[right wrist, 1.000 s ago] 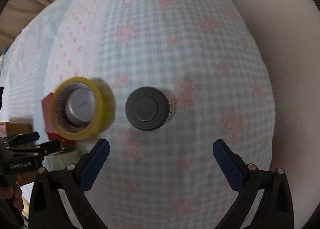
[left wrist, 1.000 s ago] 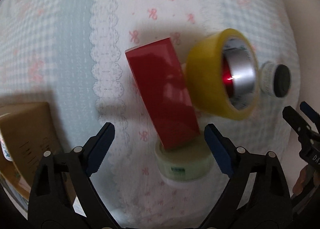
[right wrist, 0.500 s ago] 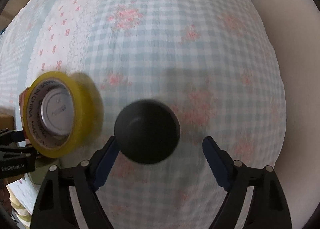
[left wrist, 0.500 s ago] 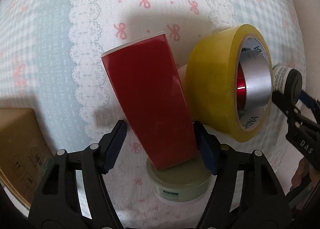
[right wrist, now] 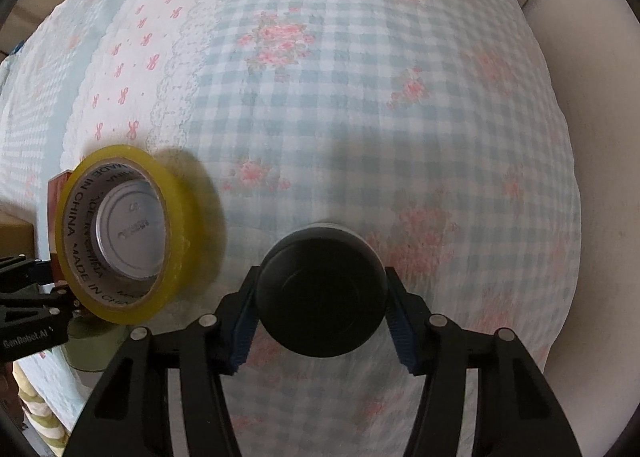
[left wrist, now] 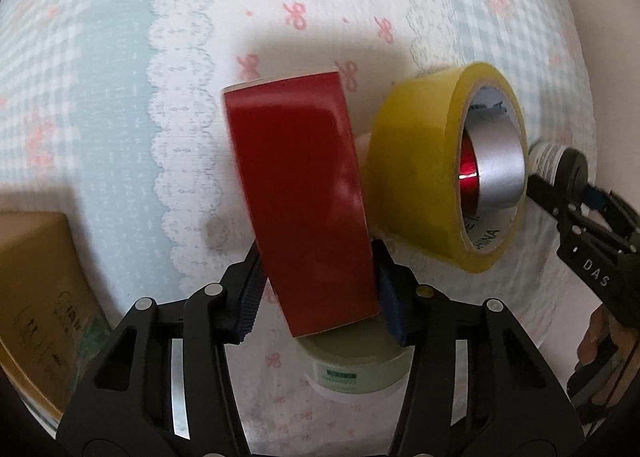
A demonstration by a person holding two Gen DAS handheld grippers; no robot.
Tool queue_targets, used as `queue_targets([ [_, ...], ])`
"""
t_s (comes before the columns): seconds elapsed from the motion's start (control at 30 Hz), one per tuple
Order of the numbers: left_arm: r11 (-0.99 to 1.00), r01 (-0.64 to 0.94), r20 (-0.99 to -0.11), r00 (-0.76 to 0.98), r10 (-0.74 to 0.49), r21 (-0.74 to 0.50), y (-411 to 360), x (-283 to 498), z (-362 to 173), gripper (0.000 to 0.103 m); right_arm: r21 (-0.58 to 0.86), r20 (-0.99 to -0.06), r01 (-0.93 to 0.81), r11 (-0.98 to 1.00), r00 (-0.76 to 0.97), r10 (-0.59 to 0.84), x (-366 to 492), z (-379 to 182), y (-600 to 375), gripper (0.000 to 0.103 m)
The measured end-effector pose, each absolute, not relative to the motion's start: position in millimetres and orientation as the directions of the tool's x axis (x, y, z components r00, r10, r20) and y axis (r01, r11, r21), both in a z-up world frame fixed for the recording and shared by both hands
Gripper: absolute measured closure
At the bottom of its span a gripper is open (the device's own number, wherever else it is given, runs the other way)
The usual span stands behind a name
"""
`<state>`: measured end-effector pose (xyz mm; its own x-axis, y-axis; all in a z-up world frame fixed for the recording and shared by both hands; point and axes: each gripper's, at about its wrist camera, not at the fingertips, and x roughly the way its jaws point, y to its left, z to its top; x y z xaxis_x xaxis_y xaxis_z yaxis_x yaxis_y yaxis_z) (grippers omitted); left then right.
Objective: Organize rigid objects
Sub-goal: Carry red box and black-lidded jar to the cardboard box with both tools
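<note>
Left wrist view: my left gripper (left wrist: 318, 297) has its jaws clamped on the two flat sides of the red tape roll (left wrist: 304, 201), which stands on edge and tilts slightly between them. The roll is stiff and of moderate weight, I judge; its glossy band looks slippery, so the flat sides are the better hold, low down where the pads already sit. Directly below the jaws lies a pale green tape roll (left wrist: 356, 369), flat on the bedspread (left wrist: 120, 57). Just right of the jaws stands the yellow tape roll (left wrist: 424, 173), on edge and touching or nearly touching the red one; a silver can (left wrist: 500, 165) fills its core. A cardboard box (left wrist: 36, 297) sits well to the left of the jaws.

Right wrist view: my right gripper (right wrist: 320, 323) has its jaws closed on the black cap (right wrist: 320, 293) of a small jar, one pad on each side. The jar is rigid and probably light; its round, smooth cap could twist in the pads, so a hold across its widest part is best. Left of these jaws the yellow roll stands close; lifting the red roll may topple it.
</note>
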<state>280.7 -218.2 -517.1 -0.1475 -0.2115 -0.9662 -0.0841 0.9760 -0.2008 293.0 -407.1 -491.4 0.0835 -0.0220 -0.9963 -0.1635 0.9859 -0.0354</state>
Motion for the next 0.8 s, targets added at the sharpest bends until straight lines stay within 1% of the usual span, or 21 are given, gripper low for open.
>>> queue_targets([
  [0.2, 0.967, -0.131, -0.968, -0.095, -0.234, -0.221, -193, 282, -494, 0.060, -0.004, -0.996, -0.127, 0.992, 0.088, 0.008, 286, -477, -417, 0.050],
  [0.4, 0.954, -0.173, -0.968, -0.004, -0.251, -0.246, -167, 291, -461, 0.063, 0.017, -0.992, -0.101, 0.995, 0.123, 0.029, 280, -449, -419, 0.050],
  [0.5, 0.950, -0.169, -0.964, 0.046, -0.260, -0.264, -156, 303, -443, 0.065, 0.029, -0.989, -0.085, 0.996, 0.141, 0.041, 278, -436, -421, 0.050],
  [0.57, 0.952, -0.164, -0.966, 0.055, -0.254, -0.260, -151, 297, -433, 0.066, 0.037, -0.987, -0.075, 0.996, 0.153, 0.048, 273, -426, -421, 0.050],
  [0.8, 0.937, -0.173, -0.952, 0.100, -0.291, -0.305, -135, 280, -406, 0.066, 0.064, -0.978, -0.054, 0.997, 0.194, 0.073, 261, -401, -415, 0.050],
])
